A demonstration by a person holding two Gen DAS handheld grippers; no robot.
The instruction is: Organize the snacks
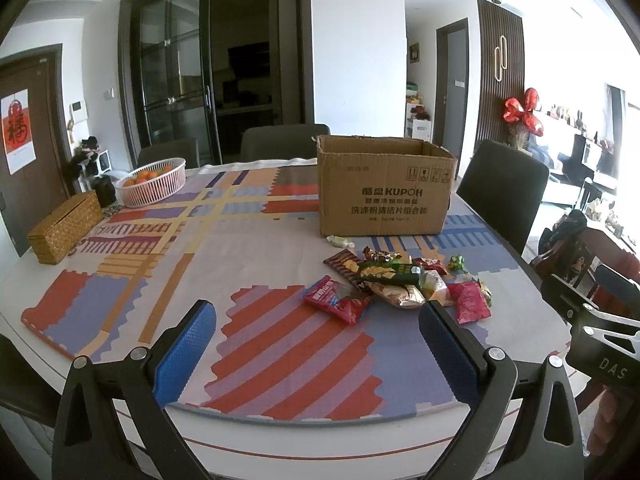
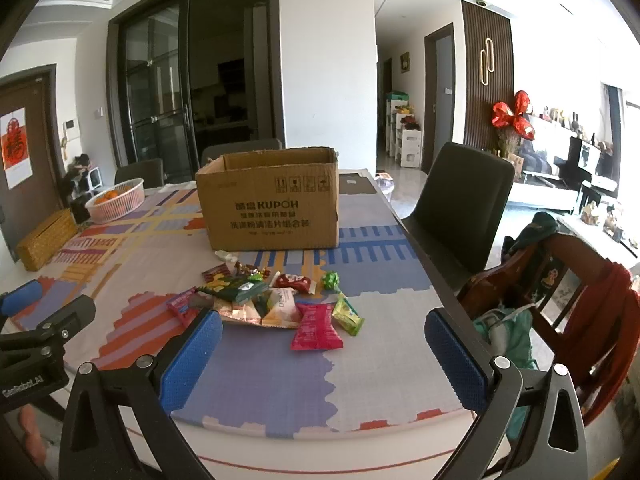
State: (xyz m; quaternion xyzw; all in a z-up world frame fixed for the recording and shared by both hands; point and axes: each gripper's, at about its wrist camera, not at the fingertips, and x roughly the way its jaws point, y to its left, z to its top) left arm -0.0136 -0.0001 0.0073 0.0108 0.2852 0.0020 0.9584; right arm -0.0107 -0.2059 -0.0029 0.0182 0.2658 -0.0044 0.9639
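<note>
A heap of snack packets point(image 1: 394, 280) point(image 2: 276, 300) lies on the patterned table mat, in front of an open brown cardboard box point(image 1: 384, 188) point(image 2: 272, 204). A pink packet point(image 2: 316, 326) point(image 1: 468, 302) lies at the near edge of the heap, and a red one point(image 1: 338, 300) at its left. My left gripper point(image 1: 318, 320) hovers over the table's near edge, open and holding nothing, with the heap ahead and to its right. My right gripper point(image 2: 324, 334) is open too, nothing held, and the heap lies just ahead between its blue fingertips point(image 2: 202, 332).
A pink basket of oranges point(image 1: 154, 182) point(image 2: 116, 198) and a woven box point(image 1: 66, 228) point(image 2: 46, 238) stand at the table's far left. Dark chairs point(image 1: 504, 188) point(image 2: 464, 204) ring the table. A wooden chair point(image 2: 560, 280) draped with clothes stands at the right.
</note>
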